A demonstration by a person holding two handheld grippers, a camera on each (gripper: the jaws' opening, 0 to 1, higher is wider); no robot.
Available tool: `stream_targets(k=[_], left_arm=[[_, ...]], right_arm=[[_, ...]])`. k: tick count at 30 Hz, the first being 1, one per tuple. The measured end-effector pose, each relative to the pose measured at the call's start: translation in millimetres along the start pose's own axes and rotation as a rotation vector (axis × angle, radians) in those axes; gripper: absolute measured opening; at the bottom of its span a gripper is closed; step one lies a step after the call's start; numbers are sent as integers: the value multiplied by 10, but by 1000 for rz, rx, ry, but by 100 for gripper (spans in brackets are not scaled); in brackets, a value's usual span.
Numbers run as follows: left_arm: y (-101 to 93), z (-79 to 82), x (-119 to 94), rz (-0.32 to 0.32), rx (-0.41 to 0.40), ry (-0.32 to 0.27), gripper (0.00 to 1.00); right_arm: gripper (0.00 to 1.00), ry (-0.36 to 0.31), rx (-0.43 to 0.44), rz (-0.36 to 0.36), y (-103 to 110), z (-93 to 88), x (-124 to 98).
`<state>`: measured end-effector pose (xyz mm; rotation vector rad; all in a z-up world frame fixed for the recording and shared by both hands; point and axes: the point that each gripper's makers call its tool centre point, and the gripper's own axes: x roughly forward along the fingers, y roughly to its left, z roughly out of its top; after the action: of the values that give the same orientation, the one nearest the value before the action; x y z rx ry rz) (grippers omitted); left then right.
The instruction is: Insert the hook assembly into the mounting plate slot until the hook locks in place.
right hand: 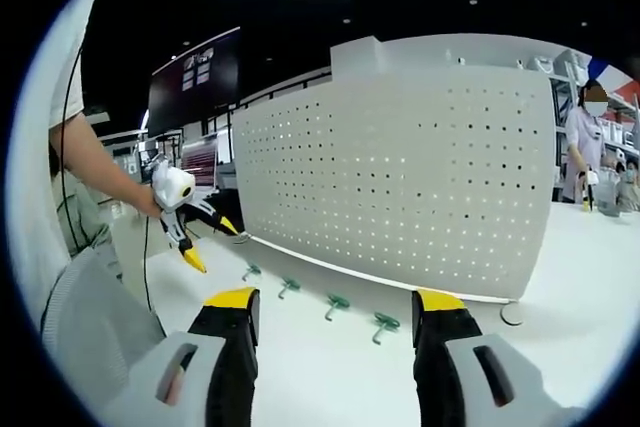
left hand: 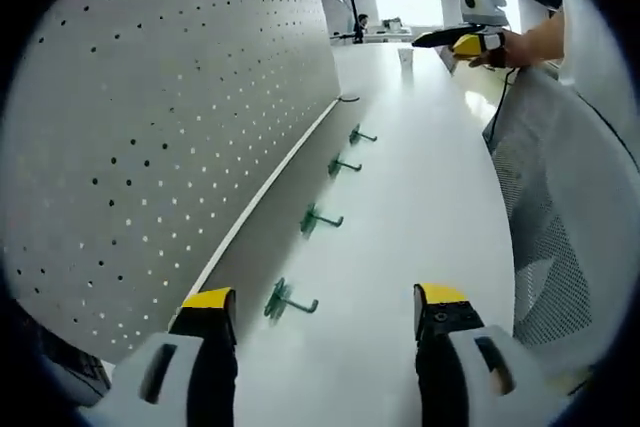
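Four green hooks (left hand: 290,299) lie in a row on the white bench (left hand: 420,197), near the foot of the upright perforated mounting plate (left hand: 170,117). Left gripper (left hand: 325,312) and right gripper (right hand: 332,312) both hover released, jaws spread, grasping nothing.

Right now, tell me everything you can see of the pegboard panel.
The pegboard panel is a large white sheet, seemingly metal, pierced by a regular grid of small round holes. It stands upright on the white table, its bottom edge resting on the tabletop. No hook is mounted in it. Four green hooks lie in a row on the table along its foot, apart from it. The left claw and right claw are open, neither touching it.
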<state>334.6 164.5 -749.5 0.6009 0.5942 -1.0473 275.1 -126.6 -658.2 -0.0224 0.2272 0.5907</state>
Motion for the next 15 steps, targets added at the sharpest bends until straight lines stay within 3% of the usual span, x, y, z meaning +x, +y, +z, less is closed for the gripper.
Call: stream_targets(k=[15], left_arm=[[160,-202,191,-52,55,103,72]], right_arm=[[59,3,5,9,14,-15,-5]])
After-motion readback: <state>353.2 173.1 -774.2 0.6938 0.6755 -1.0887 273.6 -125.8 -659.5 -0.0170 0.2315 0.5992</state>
